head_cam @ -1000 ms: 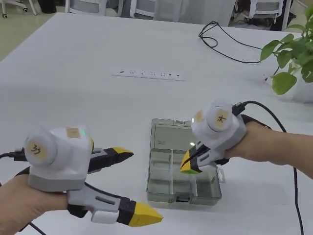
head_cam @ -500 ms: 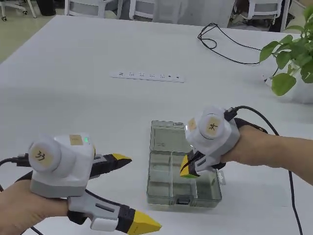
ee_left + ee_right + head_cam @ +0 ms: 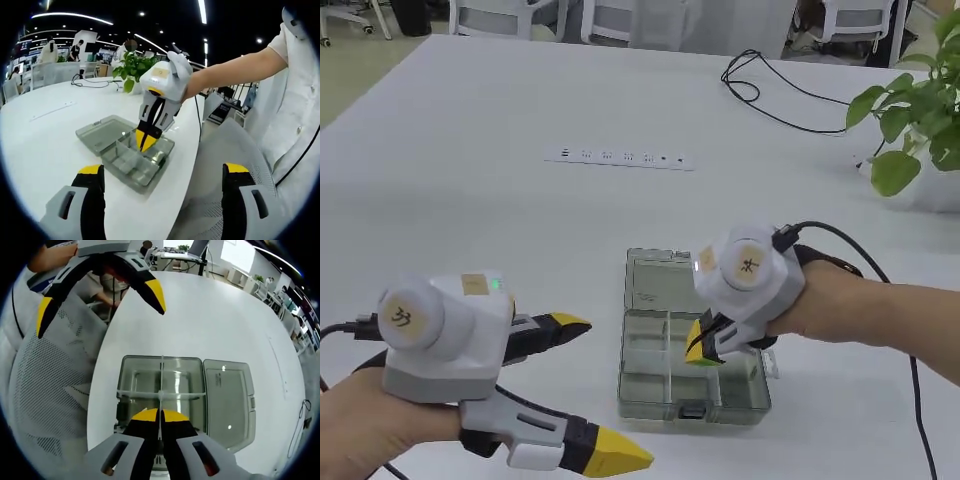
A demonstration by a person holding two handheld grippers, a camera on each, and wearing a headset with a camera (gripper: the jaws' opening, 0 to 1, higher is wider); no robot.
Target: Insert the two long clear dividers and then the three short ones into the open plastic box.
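Here the right tongs (image 3: 160,416) pinch a clear divider (image 3: 161,377) inside the box (image 3: 122,376).

Landmark: box (image 3: 650,402), lid (image 3: 660,280) laid open flat on its far side.

- Left of box and beyond the lid: table (image 3: 470,200) bare as far as the power strip (image 3: 620,157), which lies well apart.
- Above box: right gripper (image 3: 700,350) hangs over the middle, jaws closed on a clear divider (image 3: 161,375). It blocks entry from above there. The compartments left of it are open to the top.
- Right of box: a forearm (image 3: 880,310) crosses the approach.
- Near-left of box: left gripper (image 3: 600,392), jaws spread wide, apart from the wall.
- Far right: plant (image 3: 910,110), well apart.
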